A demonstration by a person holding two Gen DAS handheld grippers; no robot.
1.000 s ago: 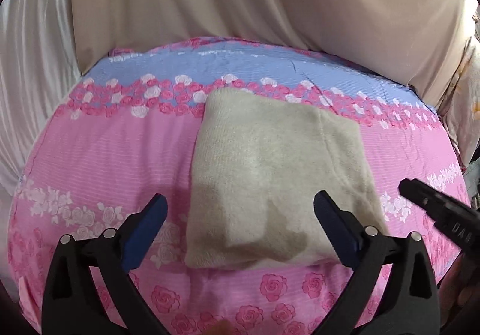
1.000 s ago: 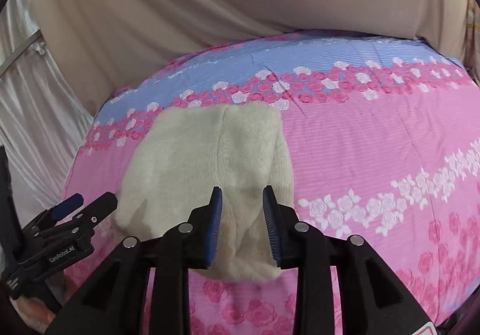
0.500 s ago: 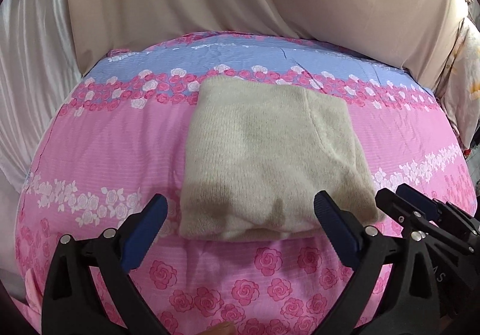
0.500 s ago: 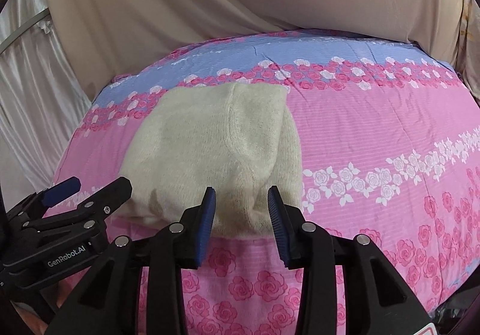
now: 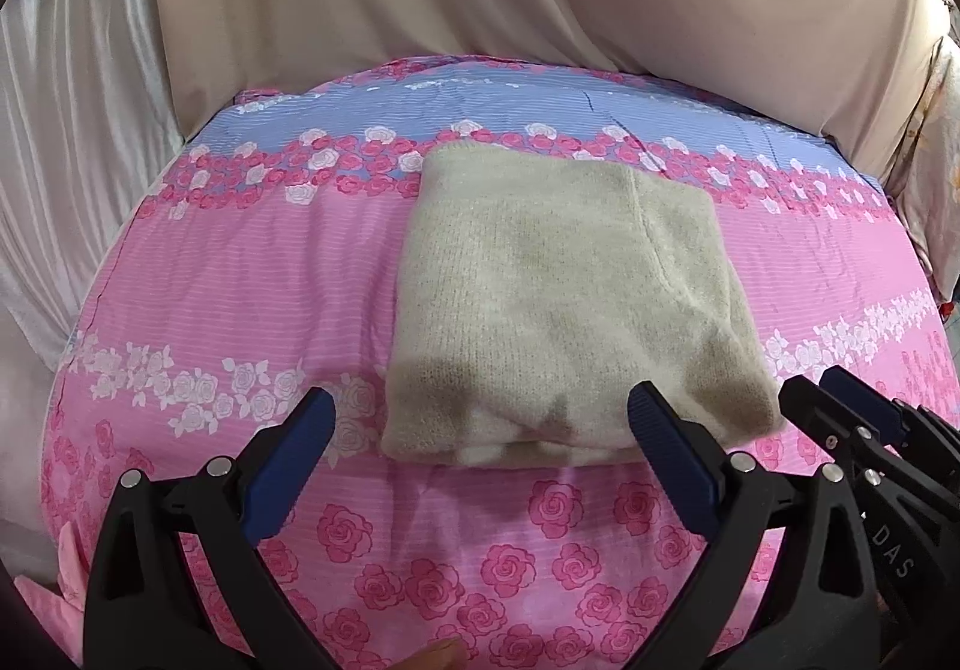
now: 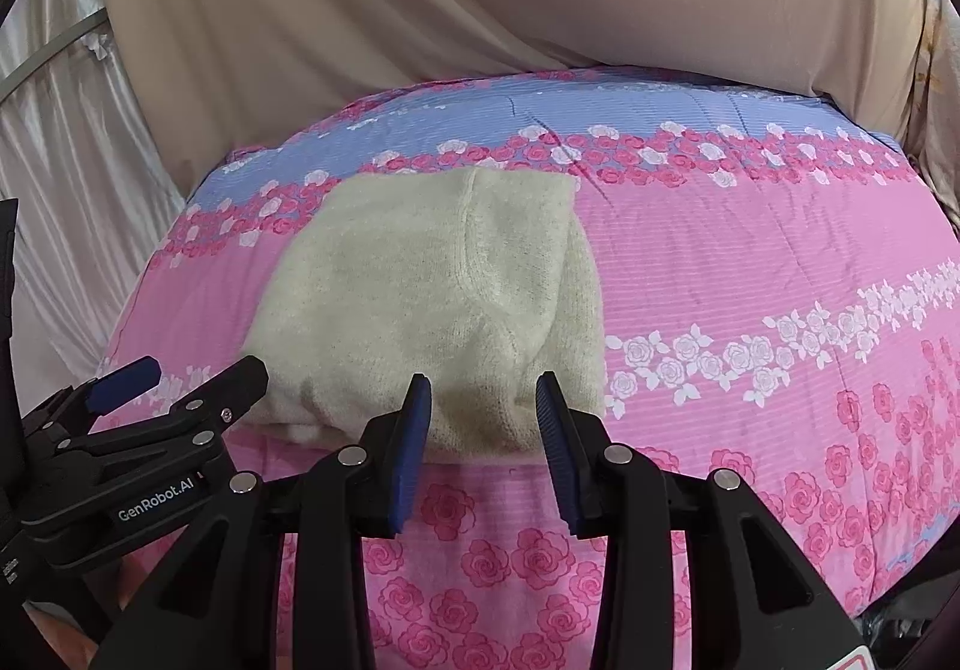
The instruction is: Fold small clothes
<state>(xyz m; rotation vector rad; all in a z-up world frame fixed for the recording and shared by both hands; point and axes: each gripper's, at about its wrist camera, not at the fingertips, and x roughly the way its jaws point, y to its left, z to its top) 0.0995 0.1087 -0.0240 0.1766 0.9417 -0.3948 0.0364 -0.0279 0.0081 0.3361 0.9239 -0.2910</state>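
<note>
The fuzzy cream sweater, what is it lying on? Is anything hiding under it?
The folded cream sweater lies on a pink bedsheet printed with roses. Only that sheet shows around it. Whatever is directly beneath is covered, so nothing else can be told.

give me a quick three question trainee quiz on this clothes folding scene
1. True or false: the cream sweater lies folded on the floral bedsheet.
2. Which gripper stands wider open: A) left gripper B) right gripper?
3. Fill in: neither gripper holds the ____.

Key: 1 true. 2 A. 3 sweater; the right gripper's jaws have just been opening, with nothing pressed between them.
</note>
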